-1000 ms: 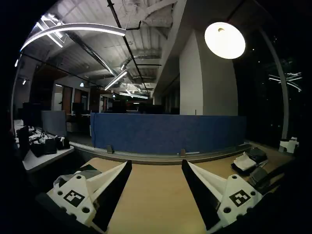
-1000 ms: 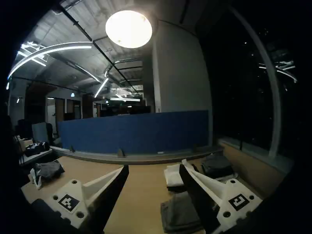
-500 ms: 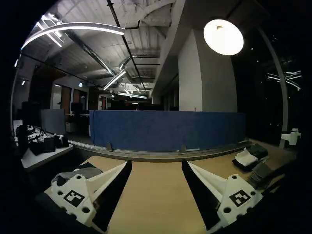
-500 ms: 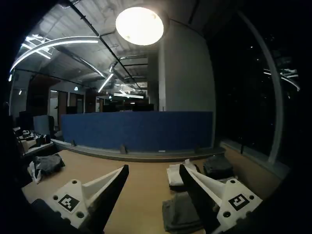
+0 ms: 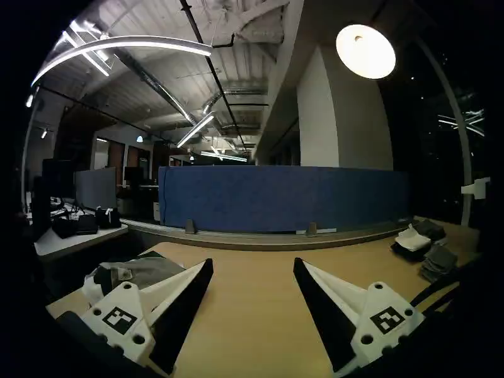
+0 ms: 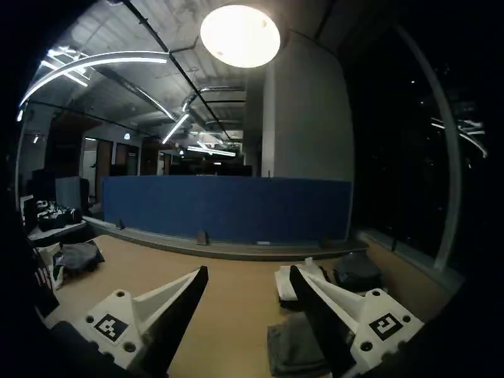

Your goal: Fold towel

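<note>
Plainly, both sets of jaws stood wide apart and held nothing: the left gripper (image 5: 252, 263) and the right gripper (image 6: 249, 269) each hung over bare table (image 5: 252, 327). The crumpled towel (image 5: 135, 272) lay at the table's left end, just past one finger of the left gripper, while folded towels (image 6: 295, 334) sat by a finger of the right gripper. In the dim light, I judged, a reach could go for a finished pile instead, or pinch only one loose layer of the heap, so that it dragged bunched rather than spread flat.
</note>
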A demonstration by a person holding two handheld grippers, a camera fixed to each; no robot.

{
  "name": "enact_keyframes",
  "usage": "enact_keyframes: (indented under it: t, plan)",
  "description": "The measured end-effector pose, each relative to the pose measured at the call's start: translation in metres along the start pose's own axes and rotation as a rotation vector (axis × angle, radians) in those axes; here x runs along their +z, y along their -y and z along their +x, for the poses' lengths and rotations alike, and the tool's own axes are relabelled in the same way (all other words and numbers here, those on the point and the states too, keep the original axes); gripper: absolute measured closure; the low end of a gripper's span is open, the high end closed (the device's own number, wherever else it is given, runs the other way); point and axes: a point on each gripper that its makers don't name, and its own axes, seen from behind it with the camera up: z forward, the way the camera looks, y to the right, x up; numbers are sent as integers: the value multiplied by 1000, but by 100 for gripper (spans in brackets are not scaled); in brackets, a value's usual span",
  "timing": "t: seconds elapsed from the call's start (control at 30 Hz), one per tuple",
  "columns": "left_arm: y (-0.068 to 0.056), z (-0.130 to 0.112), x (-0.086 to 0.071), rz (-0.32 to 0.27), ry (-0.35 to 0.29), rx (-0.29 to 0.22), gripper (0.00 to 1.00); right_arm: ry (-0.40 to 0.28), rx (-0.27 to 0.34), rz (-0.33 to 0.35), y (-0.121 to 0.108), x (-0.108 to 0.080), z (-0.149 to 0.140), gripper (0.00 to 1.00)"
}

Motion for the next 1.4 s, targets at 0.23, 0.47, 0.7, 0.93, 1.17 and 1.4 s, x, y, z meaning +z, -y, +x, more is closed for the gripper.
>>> enact_keyframes:
  t: [0.23,0.47,0.7,0.93,1.17,1.4]
  plan:
    - [11,-37,10,11,-7,10,5,-5,-29,20,23,15,-8,0]
    - [14,-65,18,12,-7,-4,5,0,-43,42,44,32,-21,0]
    - [15,-78,23,13,0,19,6,-3,-53,55,55,44,-23,0]
    - [13,-85,24,14,-1,15,5,-1,-57,64,58,50,-22,0]
    - [16,-93,24,26,3,18,5,-3,-57,62,56,52,-22,0]
    - [14,-93,23,17,2,16,5,-2,-46,54,52,52,-23,0]
